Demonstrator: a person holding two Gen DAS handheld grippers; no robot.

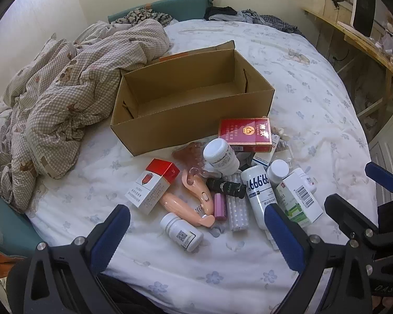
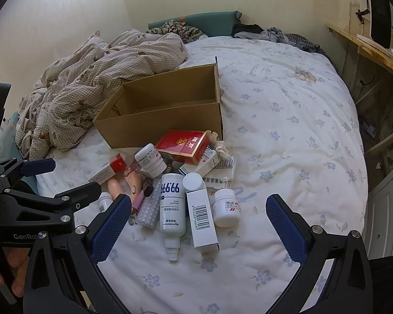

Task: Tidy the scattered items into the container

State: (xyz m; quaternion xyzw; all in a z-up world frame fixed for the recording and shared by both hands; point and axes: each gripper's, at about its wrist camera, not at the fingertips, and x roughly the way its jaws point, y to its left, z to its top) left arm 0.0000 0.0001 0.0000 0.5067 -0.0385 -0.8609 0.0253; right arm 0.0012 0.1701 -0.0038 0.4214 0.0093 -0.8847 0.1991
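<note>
Left gripper (image 1: 196, 231) wide, empty, right gripper (image 2: 199, 222) wide, empty, cardboard box (image 1: 191, 120) floor partly hidden, pile overlapping.

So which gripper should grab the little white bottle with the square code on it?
Probably the left gripper. It is open and the small white bottle lies right between its fingers. The right gripper, also open, faces the spray bottle and barcode box instead.
</note>
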